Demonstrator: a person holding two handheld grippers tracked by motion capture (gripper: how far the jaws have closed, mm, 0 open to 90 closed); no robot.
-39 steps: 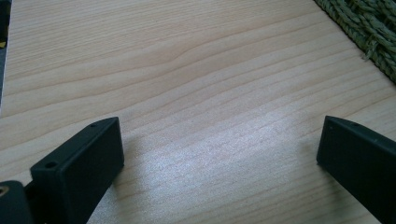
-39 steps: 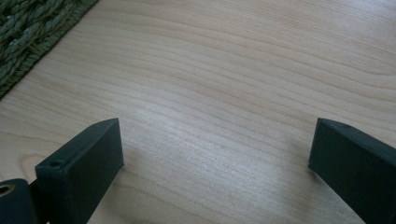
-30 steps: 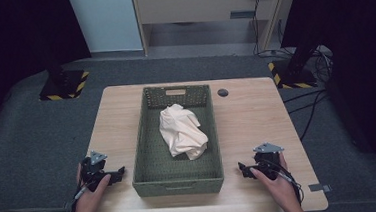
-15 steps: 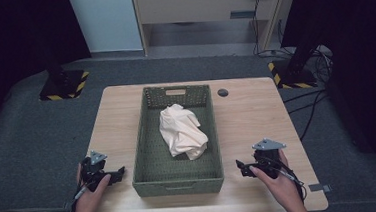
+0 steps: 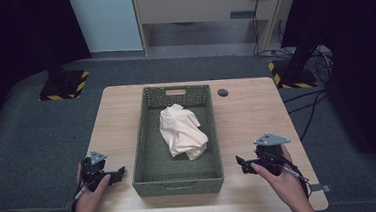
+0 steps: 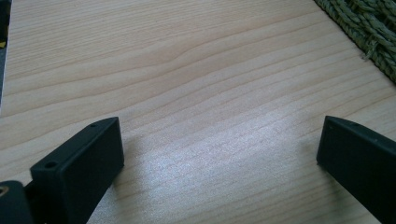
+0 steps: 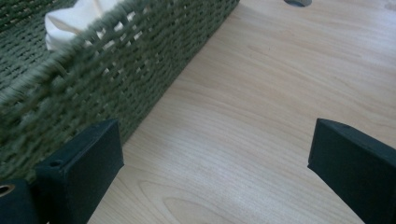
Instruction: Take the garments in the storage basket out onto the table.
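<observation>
The person's two forearms come in from the near edge of the counter [image 5: 257, 116], one on each side of a green woven basket [image 5: 148, 139]. The left hand [image 5: 89, 195] rests low on the wood near the front left corner and holds the left gripper [image 5: 119, 172] with its tips turned toward the basket's left wall, close to it but apart. The right hand [image 5: 276, 172] sits a little higher above the surface and holds the right gripper [image 5: 240, 160], grey three-cornered plate on top, its tips turned toward the basket's right wall, with bare wood between them and the wall.

The basket stands in the middle of the counter, its long axis running from the person's side toward the far edge, with a handle slot in the far wall. Inside it lies a crumpled cream cloth [image 5: 182, 131], stretched roughly along the same axis and lying in the far and middle part of the basket.

In the left gripper view the fingers [image 6: 79, 163] stand wide apart, released, with only wood grain between them and a corner of the basket weave at the upper right. In the right gripper view the fingers [image 7: 81, 163] are likewise spread wide and hold nothing; the basket wall runs along the left, and the cloth peeks over its rim. A small dark round spot [image 5: 222, 92] sits on the counter just beside the basket's far right corner.
</observation>
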